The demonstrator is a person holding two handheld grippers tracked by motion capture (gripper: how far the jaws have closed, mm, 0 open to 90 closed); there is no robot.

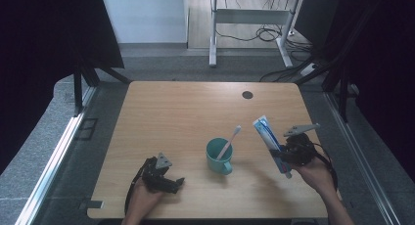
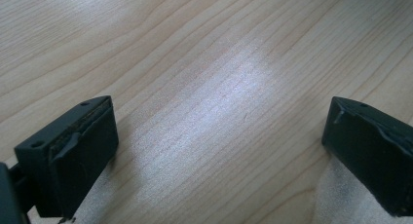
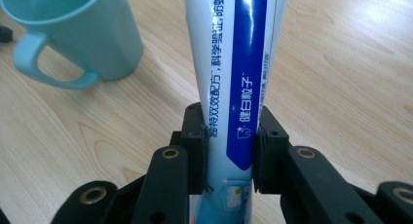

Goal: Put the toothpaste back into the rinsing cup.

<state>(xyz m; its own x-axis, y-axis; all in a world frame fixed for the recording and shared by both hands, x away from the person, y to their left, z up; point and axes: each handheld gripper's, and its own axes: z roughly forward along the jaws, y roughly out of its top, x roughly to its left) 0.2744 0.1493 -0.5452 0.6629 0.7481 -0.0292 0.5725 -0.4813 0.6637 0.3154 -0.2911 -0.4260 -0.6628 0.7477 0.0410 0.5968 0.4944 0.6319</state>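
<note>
Beyond the far edge of your table [image 1: 166, 107] there is grey floor, a white desk frame [image 1: 249, 19] and a tangle of cables [image 1: 266, 35], with dark curtains [image 1: 44, 44] on both sides. The tabletop is pale wood, with a small dark round cap [image 1: 247, 95] set into it near the far edge.

Your right gripper [image 1: 284, 154] is at the right side of the table, lifted clear of the wood, and its jaws are clamped on a toothpaste tube [image 1: 270, 139]. In the right gripper view the two black pads press on either side of the tube [image 3: 234, 83] near its lower end, so the jaws stand narrow with the tube filling the gap. From above, the tube is tilted, its flat crimped end up and towards the far left, its cap end down towards you beside your right hand [image 1: 313, 173].

Just left of the tube stands a teal mug [image 1: 218, 155] near the middle of the table, handle towards you, with a white toothbrush [image 1: 229, 143] leaning in it. The tube and the mug are near each other but apart.

Your left gripper [image 1: 177, 182] rests low at the near left, well apart from the mug. Its jaws stand wide, and in the left gripper view there is bare wood [image 2: 214, 97] between them.
</note>
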